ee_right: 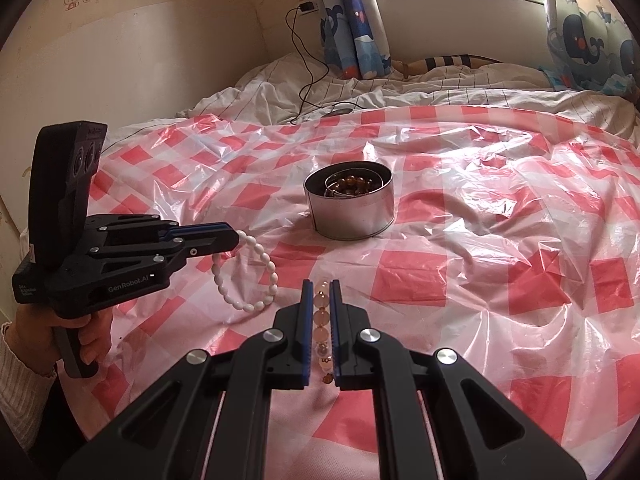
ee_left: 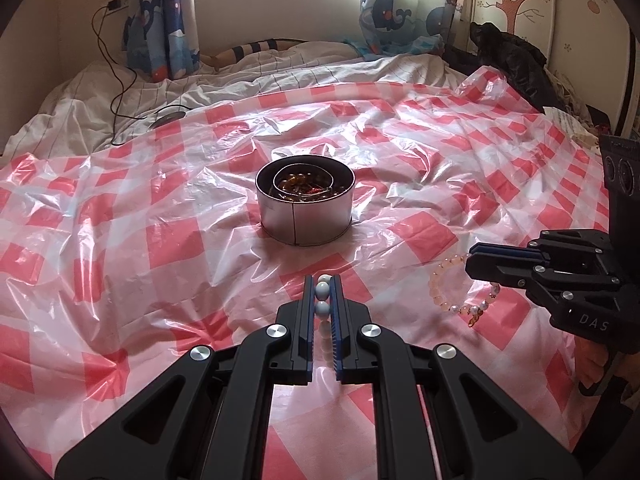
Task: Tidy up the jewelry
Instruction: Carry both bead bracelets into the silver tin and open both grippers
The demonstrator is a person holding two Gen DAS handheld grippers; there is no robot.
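Left wrist: left tongs (ee_left: 323, 280) clamp white bracelet (ee_left: 322, 291); right tongs (ee_right: 321, 285) clamp peach bracelet (ee_right: 320, 316).

Each view is taken from a camera mounted on one gripper, looking forward and downward along its fingers, close above the checked plastic sheet (ee_left: 160, 240). The round tin (ee_left: 305, 208) and the window wall are shared by both views.
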